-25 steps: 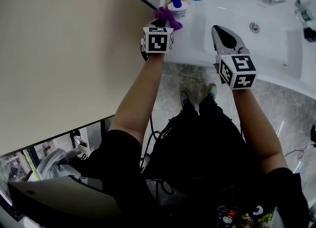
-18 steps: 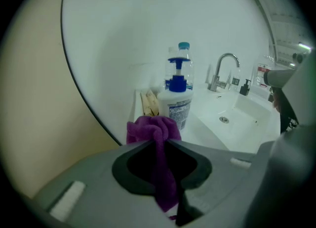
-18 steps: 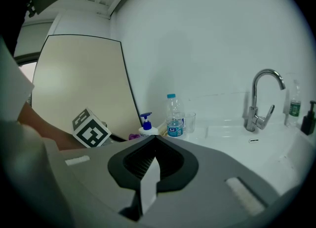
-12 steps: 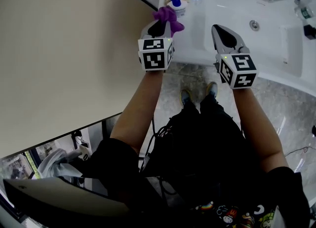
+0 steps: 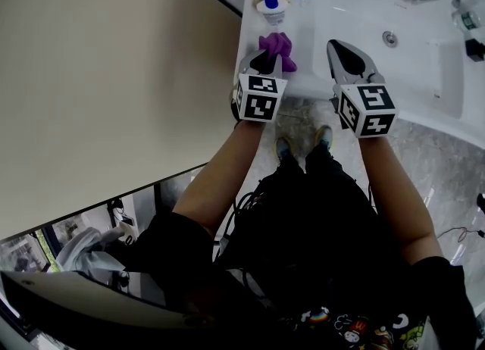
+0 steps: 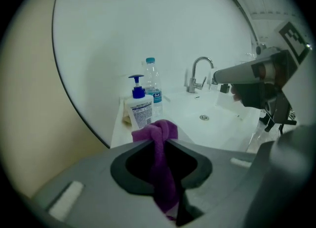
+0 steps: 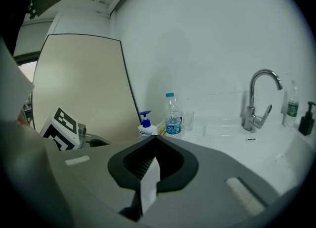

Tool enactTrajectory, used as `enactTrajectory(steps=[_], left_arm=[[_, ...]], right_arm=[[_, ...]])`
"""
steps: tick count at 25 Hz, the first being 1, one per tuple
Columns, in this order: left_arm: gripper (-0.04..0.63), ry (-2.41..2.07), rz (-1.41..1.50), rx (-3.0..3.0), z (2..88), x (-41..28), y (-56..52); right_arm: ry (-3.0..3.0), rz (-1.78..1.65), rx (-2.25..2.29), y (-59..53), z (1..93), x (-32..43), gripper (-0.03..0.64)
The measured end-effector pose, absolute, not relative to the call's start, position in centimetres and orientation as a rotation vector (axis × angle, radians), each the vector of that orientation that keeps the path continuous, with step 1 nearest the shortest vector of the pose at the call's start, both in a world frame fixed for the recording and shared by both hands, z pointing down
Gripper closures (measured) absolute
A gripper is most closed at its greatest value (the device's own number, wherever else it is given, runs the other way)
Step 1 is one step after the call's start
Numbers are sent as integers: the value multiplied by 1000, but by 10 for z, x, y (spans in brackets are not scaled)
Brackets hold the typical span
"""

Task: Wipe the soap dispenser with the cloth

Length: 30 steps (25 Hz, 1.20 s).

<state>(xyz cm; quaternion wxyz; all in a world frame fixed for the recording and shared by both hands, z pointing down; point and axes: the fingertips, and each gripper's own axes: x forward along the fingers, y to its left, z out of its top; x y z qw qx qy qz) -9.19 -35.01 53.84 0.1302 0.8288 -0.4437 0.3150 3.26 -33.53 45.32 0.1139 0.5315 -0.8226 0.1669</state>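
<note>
Snugly between left gripper [image 6: 157, 142] tips: cloth [image 6: 155, 129].

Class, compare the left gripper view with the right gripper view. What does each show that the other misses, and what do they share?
Only the left gripper view: the purple cloth pinched in the shut jaws of the left gripper, the sink drain, and the right gripper seen from the side.
Only the right gripper view: the right gripper's own jaws, shut on nothing, a clear glass, and the left gripper's marker cube.
Both: the soap dispenser, the water bottle and the faucet.
</note>
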Motion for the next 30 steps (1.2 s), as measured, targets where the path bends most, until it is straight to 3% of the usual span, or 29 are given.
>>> enactTrajectory(steps=[9,10,12,23,30], left_arm=[[479,-1344,811,2409,523,-95,-345],[494,-1361,790,2427,514,-96,-345],[594,-1386,741,2466,495,-96,-345],[594,-1588,354,2691,356,-91,-338],[594,-1612,294,2700,340,-98,-325]], right_arm=[[-2418,485,1537,-331,456,25,594],[-2422,481,1535,-331,455,23,594],[-2433,470,1534,-332,451,19,594],[-2529,350,1549,-327,395,-7,594],[-2523,233,1606,-313,368,-13,597]])
